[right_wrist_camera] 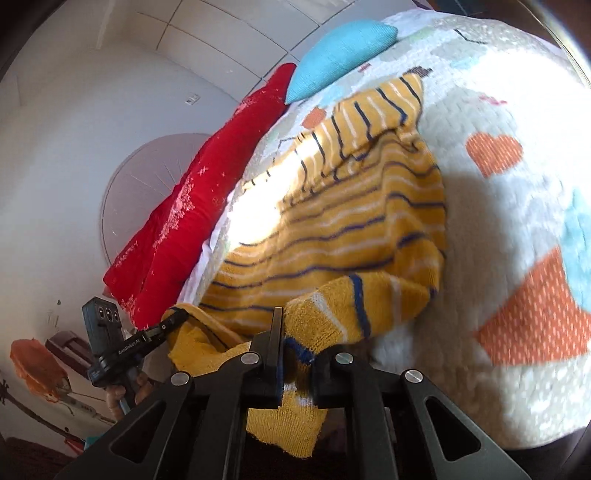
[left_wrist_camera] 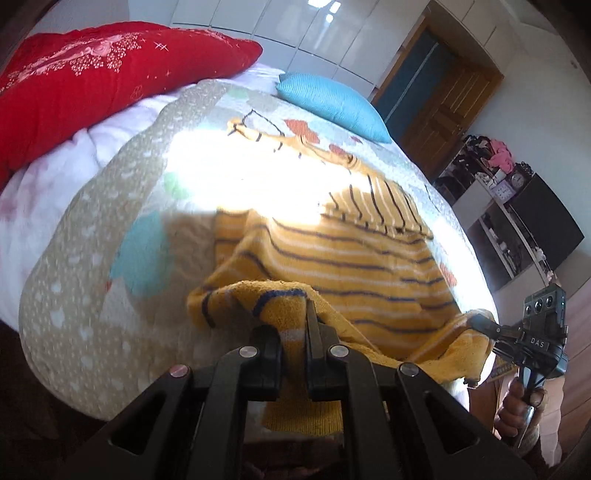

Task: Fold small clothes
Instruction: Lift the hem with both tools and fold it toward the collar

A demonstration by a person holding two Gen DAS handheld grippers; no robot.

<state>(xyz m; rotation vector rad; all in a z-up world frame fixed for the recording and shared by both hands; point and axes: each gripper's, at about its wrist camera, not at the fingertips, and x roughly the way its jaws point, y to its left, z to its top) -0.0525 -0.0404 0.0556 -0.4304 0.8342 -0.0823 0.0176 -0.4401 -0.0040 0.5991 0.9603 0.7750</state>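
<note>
A small yellow knit sweater (left_wrist_camera: 343, 258) with navy and white stripes lies on the patterned bed quilt (left_wrist_camera: 92, 295). My left gripper (left_wrist_camera: 295, 332) is shut on the sweater's near hem at its left corner and lifts it off the quilt. My right gripper (right_wrist_camera: 295, 343) is shut on the hem's other corner of the sweater (right_wrist_camera: 332, 229). The right gripper also shows at the right edge of the left wrist view (left_wrist_camera: 476, 323), and the left gripper at the lower left of the right wrist view (right_wrist_camera: 177, 314). The sweater's far part and a sleeve lie flat in bright sunlight.
A red pillow (left_wrist_camera: 92, 85) and a blue cushion (left_wrist_camera: 332, 103) lie at the head of the bed. A wooden door (left_wrist_camera: 443, 107) and a shelf unit (left_wrist_camera: 509, 221) with clutter stand beyond the bed's right side. White wardrobe panels (left_wrist_camera: 295, 26) line the far wall.
</note>
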